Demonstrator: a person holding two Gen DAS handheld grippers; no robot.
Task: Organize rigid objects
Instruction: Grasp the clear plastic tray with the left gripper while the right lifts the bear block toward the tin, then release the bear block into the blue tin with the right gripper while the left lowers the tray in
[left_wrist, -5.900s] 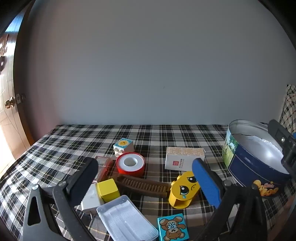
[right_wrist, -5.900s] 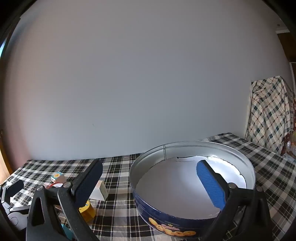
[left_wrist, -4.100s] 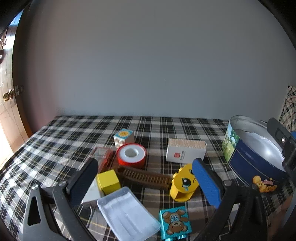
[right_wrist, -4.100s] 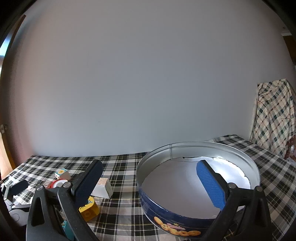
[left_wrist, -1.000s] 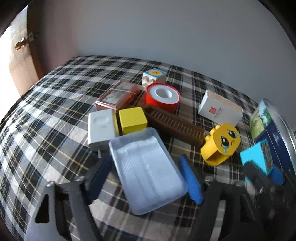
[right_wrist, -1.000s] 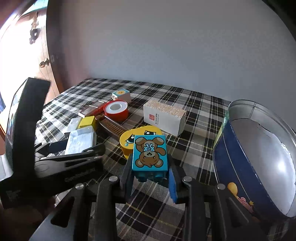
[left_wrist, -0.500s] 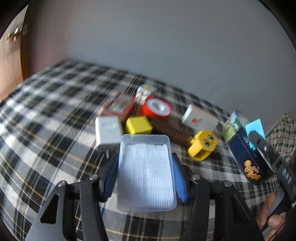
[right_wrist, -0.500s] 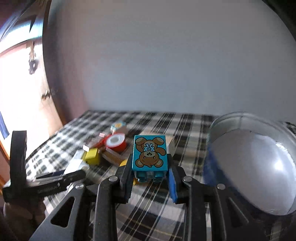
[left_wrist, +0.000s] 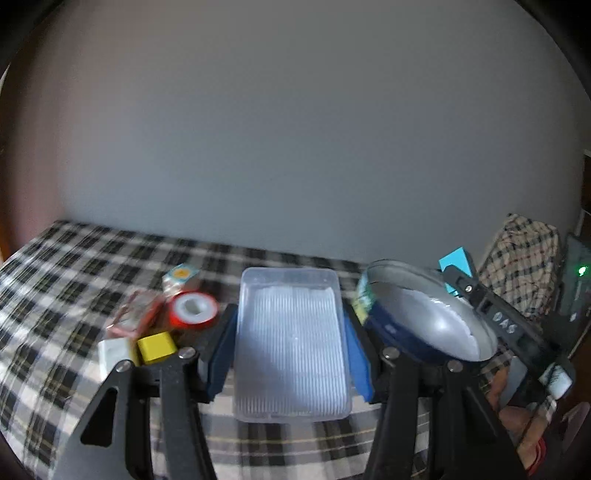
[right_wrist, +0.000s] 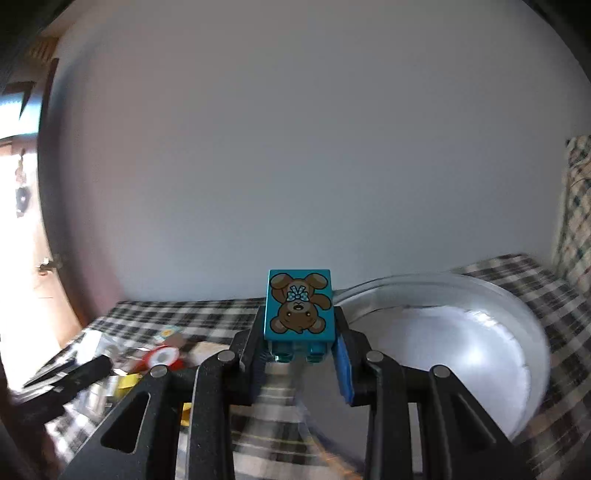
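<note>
My left gripper (left_wrist: 290, 334) is shut on a clear plastic box (left_wrist: 291, 343), held flat above the checked tablecloth (left_wrist: 74, 266). Just right of it stands the round blue tin (left_wrist: 424, 325), open, with a white lining. My right gripper (right_wrist: 300, 339) is shut on a teal toy brick with a brown bear print (right_wrist: 299, 306), lifted beside the tin's rim (right_wrist: 436, 282). In the left wrist view that teal brick (left_wrist: 456, 260) shows beyond the tin's far rim, with the right gripper's dark body (left_wrist: 506, 328) reaching over the tin's right side.
On the cloth to the left lie a red tape roll (left_wrist: 194, 310), a yellow cube (left_wrist: 156, 345), a white adapter (left_wrist: 115, 352), a pinkish clear case (left_wrist: 135, 314) and a small printed brick (left_wrist: 181, 275). A checked cloth (left_wrist: 521, 266) hangs at the right. A hand (left_wrist: 517, 413) shows at lower right.
The left gripper closed on the clear box and lifted it, swinging toward the tin. The right gripper rose with the teal brick and moved to the tin's rim.
</note>
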